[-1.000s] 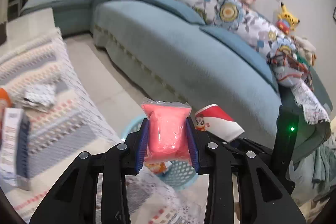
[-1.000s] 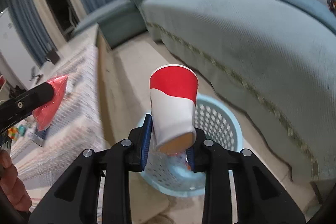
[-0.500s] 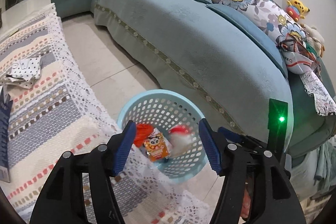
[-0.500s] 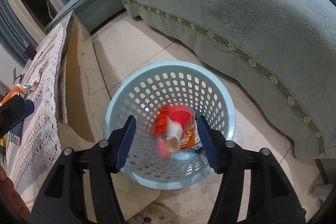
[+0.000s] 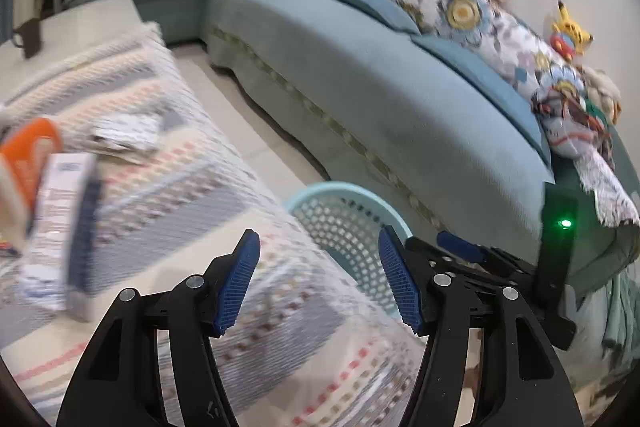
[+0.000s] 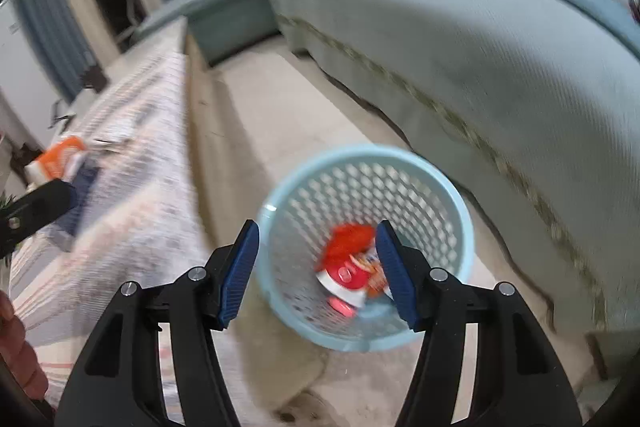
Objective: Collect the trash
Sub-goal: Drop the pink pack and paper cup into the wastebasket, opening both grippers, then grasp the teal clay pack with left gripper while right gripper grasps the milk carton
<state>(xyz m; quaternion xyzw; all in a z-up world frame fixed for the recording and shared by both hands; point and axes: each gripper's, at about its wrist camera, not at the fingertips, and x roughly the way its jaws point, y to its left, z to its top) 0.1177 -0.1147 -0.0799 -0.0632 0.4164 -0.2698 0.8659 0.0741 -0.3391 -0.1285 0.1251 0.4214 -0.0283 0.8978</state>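
A light blue mesh basket (image 6: pixel 436 183) stands on the floor between the table and the sofa; it also shows in the left wrist view (image 5: pixel 340 199). Inside it lie a red and white paper cup (image 6: pixel 346 281), a red packet (image 6: pixel 346 241) and a snack wrapper (image 6: pixel 374 267). My right gripper (image 6: pixel 318 269) is open and empty above the basket's near side. My left gripper (image 5: pixel 318 281) is open and empty above the table's edge. On the table lie a crumpled patterned wrapper (image 5: pixel 124 135), a white and blue box (image 5: pixel 68 223) and an orange item (image 5: pixel 28 155).
A striped lace cloth covers the table (image 5: pixel 168 195) at the left. A long teal sofa (image 5: pixel 380 95) with floral cushions and plush toys runs along the right. Pale floor tiles (image 6: pixel 288 107) lie between them. The right gripper's body (image 5: pixel 556 247) shows in the left wrist view.
Both grippers opened and dropped the pink packet and the paper cup into the basket. Both have since swung up and towards the table; the cup now lies still in the basket.
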